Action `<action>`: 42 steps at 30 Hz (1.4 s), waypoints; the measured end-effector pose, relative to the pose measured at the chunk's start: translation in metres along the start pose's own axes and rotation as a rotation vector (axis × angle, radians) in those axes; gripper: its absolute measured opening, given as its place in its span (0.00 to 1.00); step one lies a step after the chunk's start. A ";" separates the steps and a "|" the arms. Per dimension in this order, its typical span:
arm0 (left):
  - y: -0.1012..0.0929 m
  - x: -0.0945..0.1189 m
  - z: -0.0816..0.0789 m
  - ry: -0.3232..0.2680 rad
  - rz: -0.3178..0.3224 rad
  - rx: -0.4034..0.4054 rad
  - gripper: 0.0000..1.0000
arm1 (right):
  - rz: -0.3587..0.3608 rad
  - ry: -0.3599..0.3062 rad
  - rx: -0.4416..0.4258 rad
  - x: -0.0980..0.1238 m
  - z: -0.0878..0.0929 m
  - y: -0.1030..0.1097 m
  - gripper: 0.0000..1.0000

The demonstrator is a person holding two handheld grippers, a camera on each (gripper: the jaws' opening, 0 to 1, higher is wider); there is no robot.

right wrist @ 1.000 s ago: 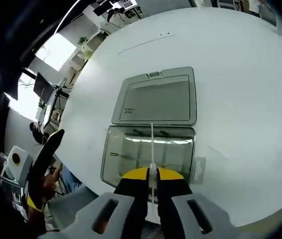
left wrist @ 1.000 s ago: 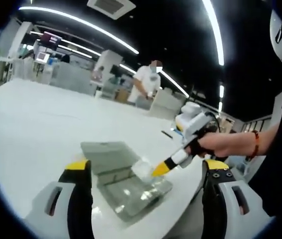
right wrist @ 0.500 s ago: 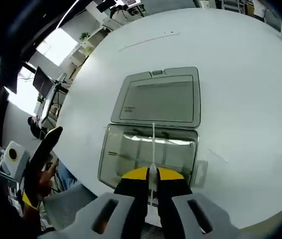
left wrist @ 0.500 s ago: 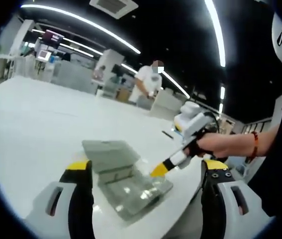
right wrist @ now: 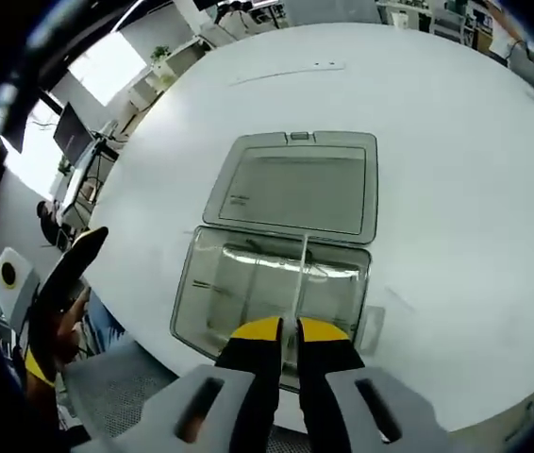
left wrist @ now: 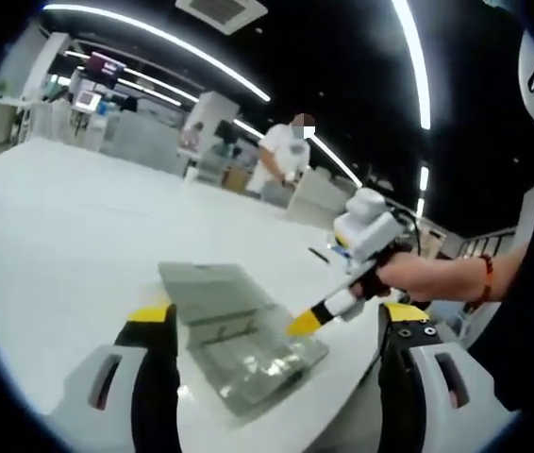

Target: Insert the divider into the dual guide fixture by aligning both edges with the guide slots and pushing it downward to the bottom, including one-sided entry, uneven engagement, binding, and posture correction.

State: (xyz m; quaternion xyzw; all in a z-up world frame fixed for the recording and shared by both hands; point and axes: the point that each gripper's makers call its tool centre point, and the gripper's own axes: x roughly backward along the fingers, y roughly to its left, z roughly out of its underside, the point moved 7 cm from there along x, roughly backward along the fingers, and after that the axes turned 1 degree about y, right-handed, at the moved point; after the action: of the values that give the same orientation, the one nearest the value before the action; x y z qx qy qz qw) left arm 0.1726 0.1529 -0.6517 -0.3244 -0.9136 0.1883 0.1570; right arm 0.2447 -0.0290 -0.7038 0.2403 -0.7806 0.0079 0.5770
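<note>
A clear plastic box with guide slots lies on the white table, its grey lid folded open behind it. My right gripper is shut on a thin clear divider, seen edge-on and leaning slightly right, standing inside the box. In the left gripper view a hand holds the right gripper over the box and lid. My left gripper is open and apart from the box, near the table's front edge. Its yellow-tipped jaw shows as the left gripper beside the table.
A small clear piece lies on the table just right of the box. The table's edge runs close under the box. A person in a white shirt stands far behind, among benches and screens.
The right view has shifted a little and the divider now leans slightly right instead of standing straight. The left gripper has barely moved and stays open.
</note>
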 end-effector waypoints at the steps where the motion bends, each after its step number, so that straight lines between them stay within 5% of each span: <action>1: 0.000 0.000 0.000 0.000 0.001 0.003 0.86 | -0.003 -0.002 -0.003 0.000 0.000 0.000 0.00; 42: -0.002 -0.002 0.002 0.005 0.020 0.014 0.85 | 0.000 0.004 0.048 -0.006 0.001 0.002 0.00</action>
State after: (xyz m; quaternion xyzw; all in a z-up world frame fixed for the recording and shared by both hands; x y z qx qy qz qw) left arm 0.1726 0.1496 -0.6529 -0.3329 -0.9086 0.1955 0.1596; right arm 0.2440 -0.0253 -0.7088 0.2542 -0.7791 0.0269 0.5724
